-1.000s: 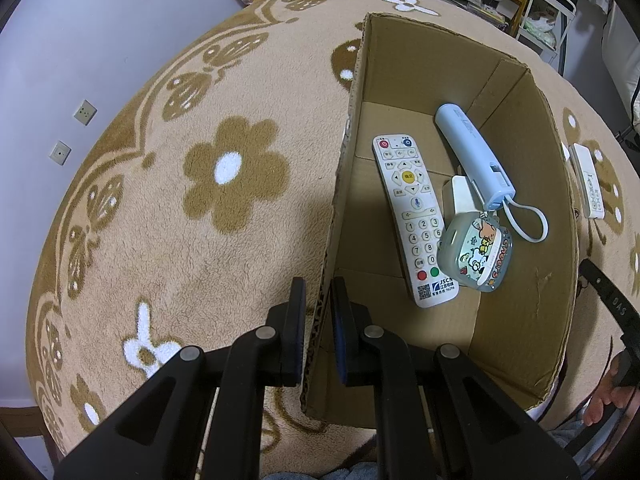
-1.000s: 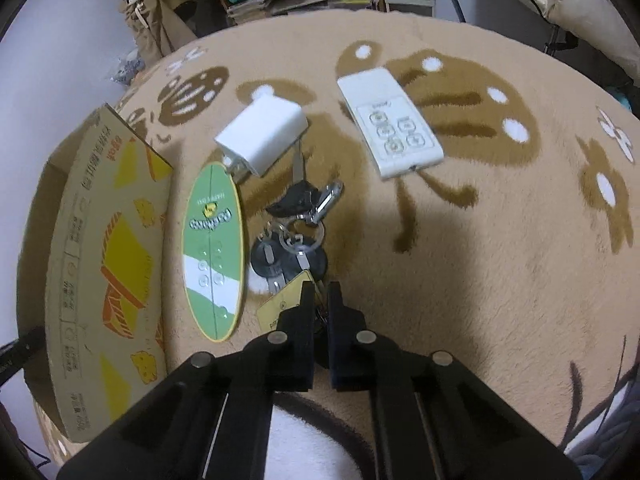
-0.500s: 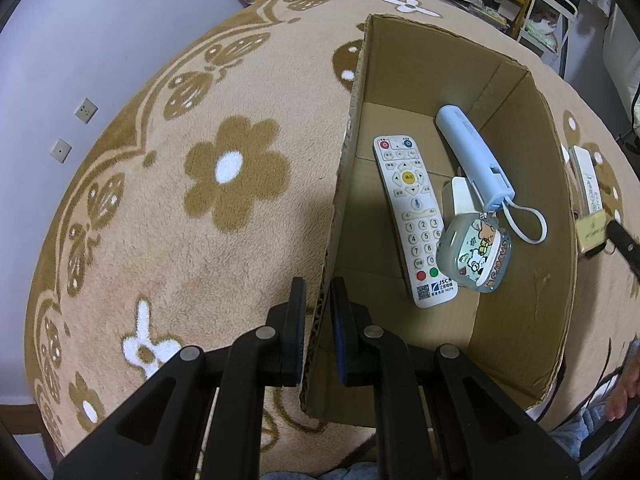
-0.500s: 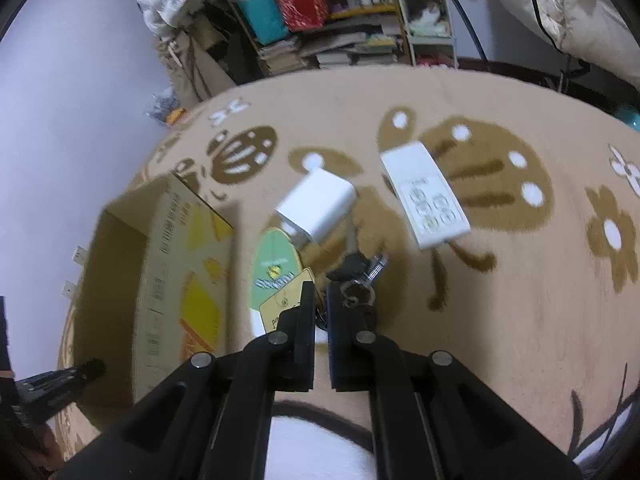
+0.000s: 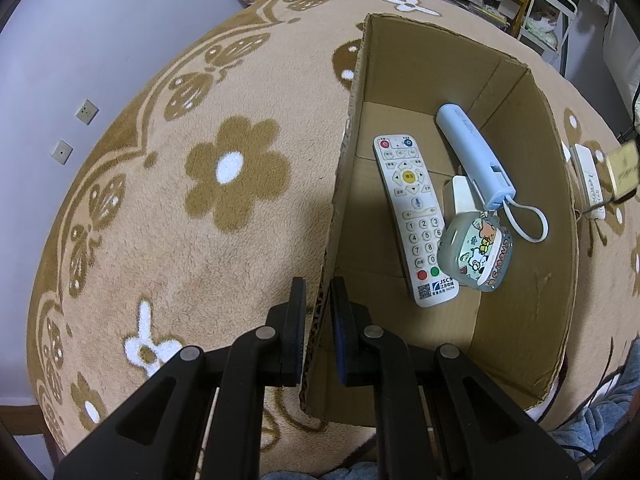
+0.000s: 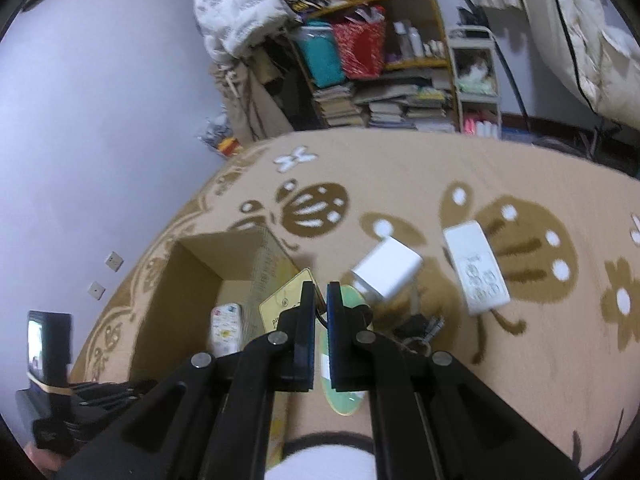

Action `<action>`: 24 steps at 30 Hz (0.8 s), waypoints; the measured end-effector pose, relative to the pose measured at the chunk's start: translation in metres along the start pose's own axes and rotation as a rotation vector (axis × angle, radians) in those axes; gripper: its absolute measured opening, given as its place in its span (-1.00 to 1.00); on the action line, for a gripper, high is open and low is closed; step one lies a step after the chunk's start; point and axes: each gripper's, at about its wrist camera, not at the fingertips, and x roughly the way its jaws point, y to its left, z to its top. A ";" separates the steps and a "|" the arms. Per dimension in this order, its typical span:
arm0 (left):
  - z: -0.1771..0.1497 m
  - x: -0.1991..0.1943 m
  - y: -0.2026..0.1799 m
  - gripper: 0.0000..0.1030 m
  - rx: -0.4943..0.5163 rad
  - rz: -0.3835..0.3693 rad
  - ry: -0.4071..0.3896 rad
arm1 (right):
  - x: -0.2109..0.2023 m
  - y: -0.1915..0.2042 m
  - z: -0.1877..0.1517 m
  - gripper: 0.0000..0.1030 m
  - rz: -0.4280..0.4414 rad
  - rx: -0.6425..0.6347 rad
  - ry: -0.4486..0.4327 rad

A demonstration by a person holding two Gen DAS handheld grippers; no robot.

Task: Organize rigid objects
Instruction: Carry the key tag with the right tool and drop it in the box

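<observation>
The right claw (image 6: 317, 300), pinched shut on a flat gold rectangular tag (image 6: 285, 307) with dark keys (image 6: 420, 326) hanging below, has risen off the beige patterned rug (image 6: 400, 184) and tilted upward. In the left view, the tag (image 5: 622, 169) has appeared beyond the brown cardboard box (image 5: 560, 184).

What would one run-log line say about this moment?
left gripper: shut on cardboard box wall | right gripper: shut on key bunch's gold tag, lifted beside box

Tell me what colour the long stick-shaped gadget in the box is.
Pale blue gadget, clearest in the left wrist view.
</observation>
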 end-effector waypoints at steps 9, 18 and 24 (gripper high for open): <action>0.001 -0.001 -0.002 -0.77 0.005 0.006 0.000 | -0.003 0.053 0.012 -0.87 0.086 -0.119 -0.031; 0.000 -0.001 -0.002 -0.77 0.007 0.009 0.000 | 0.004 0.082 0.001 -0.87 0.134 -0.191 -0.007; 0.000 -0.001 -0.002 -0.77 0.007 0.009 0.000 | 0.020 0.088 -0.013 -0.87 0.135 -0.214 0.046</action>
